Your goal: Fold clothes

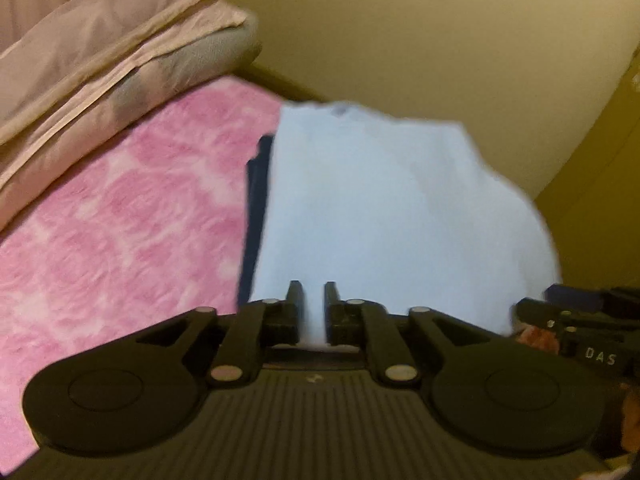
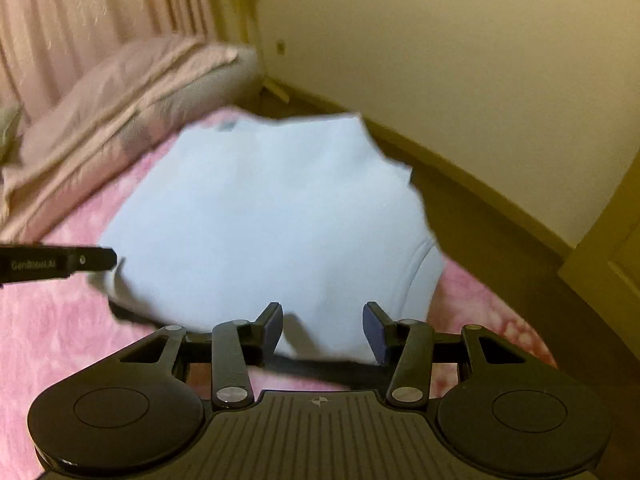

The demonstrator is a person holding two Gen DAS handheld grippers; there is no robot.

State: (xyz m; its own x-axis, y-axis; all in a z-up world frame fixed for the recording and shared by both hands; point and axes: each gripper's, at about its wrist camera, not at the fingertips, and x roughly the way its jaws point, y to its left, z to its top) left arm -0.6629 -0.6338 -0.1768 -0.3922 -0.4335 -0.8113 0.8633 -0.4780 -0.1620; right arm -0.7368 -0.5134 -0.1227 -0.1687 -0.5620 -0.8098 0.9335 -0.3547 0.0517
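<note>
While both views are motion-blurred, the left wrist view alone shows a dark garment point(image 1: 256, 208) edging out from under the left side of the white garment point(image 1: 384, 216); the right wrist view alone shows curtains point(image 2: 80, 20) and the floor point(image 2: 500, 232). Count: one white garment point(image 2: 260, 220), one dark garment, one pink blanket point(image 1: 120, 220), one folded duvet point(image 1: 112, 52). Left gripper point(image 1: 313, 294): jaws nearly together, clamped on the white garment's near edge. Right gripper point(image 2: 324, 326): jaws apart, straddling the near hem, which lies between them on the bed.
</note>
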